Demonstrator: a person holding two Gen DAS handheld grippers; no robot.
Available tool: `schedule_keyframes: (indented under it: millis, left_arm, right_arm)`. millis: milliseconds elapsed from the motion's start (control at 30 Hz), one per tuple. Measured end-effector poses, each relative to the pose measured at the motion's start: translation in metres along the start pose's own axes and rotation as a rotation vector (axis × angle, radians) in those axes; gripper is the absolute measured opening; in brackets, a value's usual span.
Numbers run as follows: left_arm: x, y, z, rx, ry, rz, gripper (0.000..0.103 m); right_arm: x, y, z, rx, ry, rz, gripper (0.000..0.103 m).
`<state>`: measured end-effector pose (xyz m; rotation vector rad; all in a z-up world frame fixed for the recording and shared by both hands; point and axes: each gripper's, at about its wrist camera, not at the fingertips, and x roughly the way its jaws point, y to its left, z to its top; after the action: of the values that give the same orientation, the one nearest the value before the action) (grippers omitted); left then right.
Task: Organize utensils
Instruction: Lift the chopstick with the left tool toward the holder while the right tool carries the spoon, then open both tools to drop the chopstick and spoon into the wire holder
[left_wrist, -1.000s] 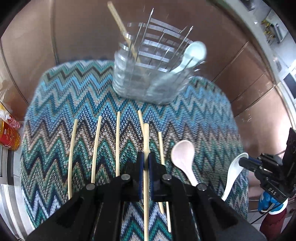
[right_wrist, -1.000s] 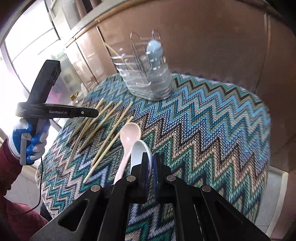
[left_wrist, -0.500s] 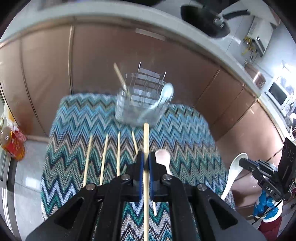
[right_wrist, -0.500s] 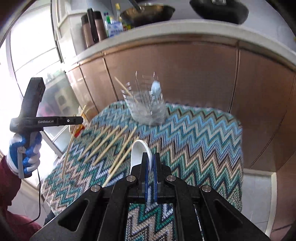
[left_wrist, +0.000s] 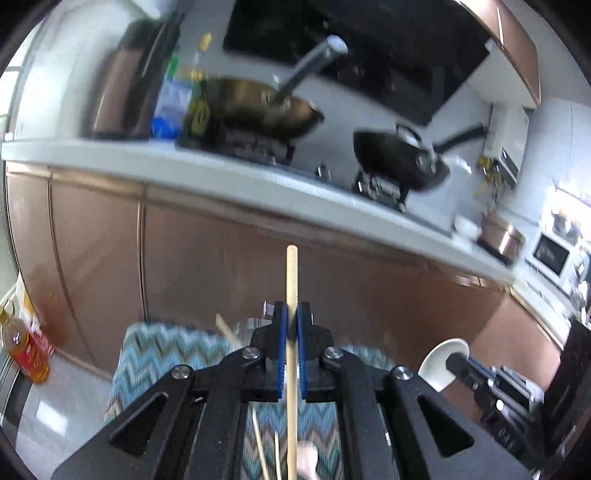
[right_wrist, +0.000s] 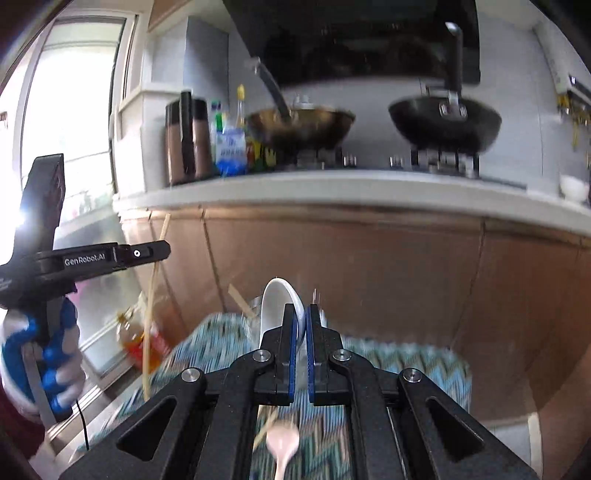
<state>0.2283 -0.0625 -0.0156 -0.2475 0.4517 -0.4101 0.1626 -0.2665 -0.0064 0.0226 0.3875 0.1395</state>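
My left gripper (left_wrist: 291, 312) is shut on a wooden chopstick (left_wrist: 291, 280) that sticks up past the jaws, held high above the zigzag-patterned mat (left_wrist: 155, 354). My right gripper (right_wrist: 302, 314) is shut on a white ceramic spoon (right_wrist: 275, 306), bowl end up, also lifted above the mat (right_wrist: 406, 365). The wire utensil holder (left_wrist: 245, 328) is mostly hidden behind the left fingers, with one chopstick (left_wrist: 226, 328) in it. A pink spoon (right_wrist: 282, 441) and loose chopsticks (left_wrist: 260, 448) lie on the mat below. The left gripper with its chopstick also shows in the right wrist view (right_wrist: 162, 251).
A kitchen counter (left_wrist: 229, 177) with brown cabinet fronts stands behind the mat. Two woks (left_wrist: 269, 110) sit on the stove. An oil bottle (left_wrist: 24, 350) stands on the floor at the left. Bottles and jars (right_wrist: 192, 136) stand on the counter.
Both grippers have risen and tilted upward with their utensils; the mat and holder have dropped to the bottom of both views and the counter and stove have come into sight.
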Motion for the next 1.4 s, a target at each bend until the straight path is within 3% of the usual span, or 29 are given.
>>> schedule_keyframes:
  millis: [133,300,500,800,900,967,1033,1400]
  left_arm:
    - [0.033,0.001,0.015,-0.017,-0.127,0.045,0.005]
    - [0.083,0.007,0.02,-0.021,-0.227,0.113,0.005]
    - [0.136,0.014,0.009,-0.015,-0.249,0.159,0.005]
    - [0.166,0.02,-0.023,0.015,-0.267,0.21,0.006]
    - [0.165,0.021,-0.03,0.031,-0.257,0.214,0.008]
    - [0.159,0.019,-0.03,0.044,-0.258,0.211,0.017]
    - [0.148,0.019,-0.028,0.056,-0.269,0.21,0.023]
    - [0.038,0.013,0.012,0.119,-0.344,0.259,0.038]
  right_arm:
    - [0.044,0.004,0.01,-0.008,-0.066,-0.04,0.005]
    - [0.096,0.0,0.003,-0.036,-0.079,-0.1,0.005]
    - [0.136,-0.01,-0.018,-0.05,-0.077,-0.14,0.005]
    - [0.164,-0.011,-0.049,-0.077,-0.062,-0.16,0.006]
    - [0.167,-0.01,-0.06,-0.07,-0.047,-0.16,0.009]
    - [0.166,-0.008,-0.062,-0.075,-0.047,-0.165,0.016]
    - [0.161,-0.007,-0.061,-0.073,-0.053,-0.163,0.017]
    - [0.073,-0.002,-0.018,-0.04,-0.147,-0.186,0.018]
